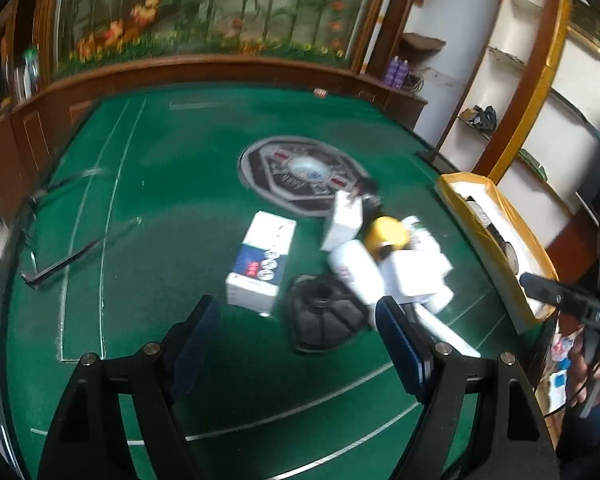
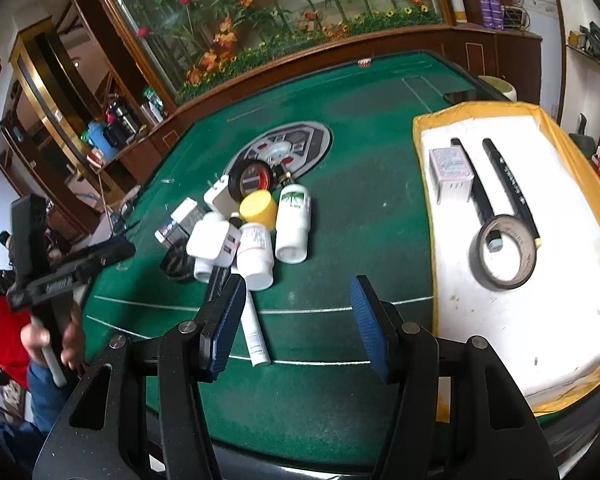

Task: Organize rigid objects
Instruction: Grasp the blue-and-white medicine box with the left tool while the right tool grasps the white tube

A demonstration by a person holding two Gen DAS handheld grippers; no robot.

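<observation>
While both grippers hover over the green bench [image 2: 364, 208] | left gripper [image 1: 296, 320] fingers spread, empty | right gripper [image 2: 298, 320] fingers spread, empty | bottles and boxes [image 2: 256, 232] heaped mid-bench | tape roll [image 2: 504, 252] in tray [image 2: 476, 320] at right

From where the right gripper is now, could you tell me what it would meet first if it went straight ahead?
Probably the green felt table, in the bare strip just right of the white palm-print bottle. The right gripper is open and empty; the bottle pile sits left of its line, though depth is hard to judge.
</observation>
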